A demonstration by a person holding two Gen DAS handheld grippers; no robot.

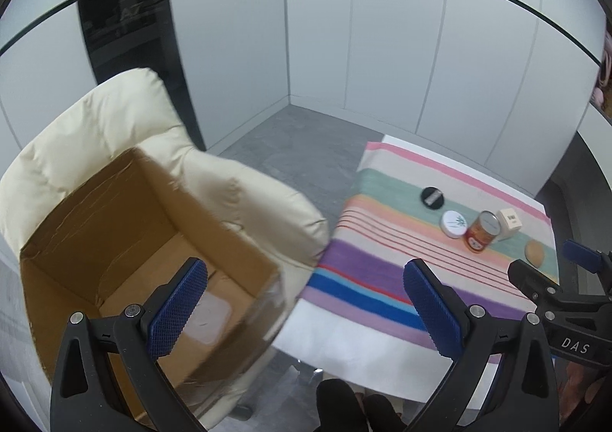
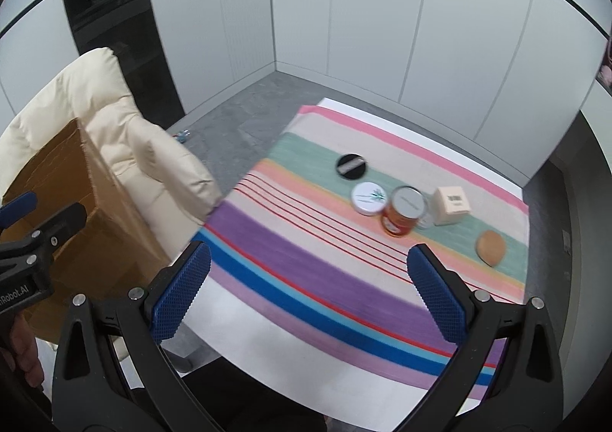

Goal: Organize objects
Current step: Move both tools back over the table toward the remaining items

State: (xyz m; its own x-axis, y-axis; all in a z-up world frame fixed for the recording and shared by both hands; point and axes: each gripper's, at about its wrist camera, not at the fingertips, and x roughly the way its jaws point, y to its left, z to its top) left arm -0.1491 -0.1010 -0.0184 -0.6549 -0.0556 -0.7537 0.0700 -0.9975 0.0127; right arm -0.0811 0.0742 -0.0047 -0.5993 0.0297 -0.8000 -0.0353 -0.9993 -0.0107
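On the striped cloth [image 2: 306,252] lie a black round compact [image 2: 350,166], a white round tin [image 2: 369,198], an orange can [image 2: 404,210], a cream box [image 2: 453,204] and a brown egg-shaped object [image 2: 490,247]. The same items show in the left wrist view: compact [image 1: 433,197], tin [image 1: 454,224], can [image 1: 482,231], box [image 1: 509,222], brown object [image 1: 535,253]. An open cardboard box [image 1: 126,256] sits on a cream chair [image 1: 114,118]. My left gripper [image 1: 306,302] is open and empty, over the box's right edge. My right gripper [image 2: 310,290] is open and empty above the cloth's near part.
The table [image 2: 290,348] has a white front edge. Grey floor [image 2: 237,118] lies between chair and table. White wall panels [image 2: 382,11] and a dark pillar [image 2: 114,11] stand behind. The right gripper shows at the right of the left wrist view [image 1: 550,267].
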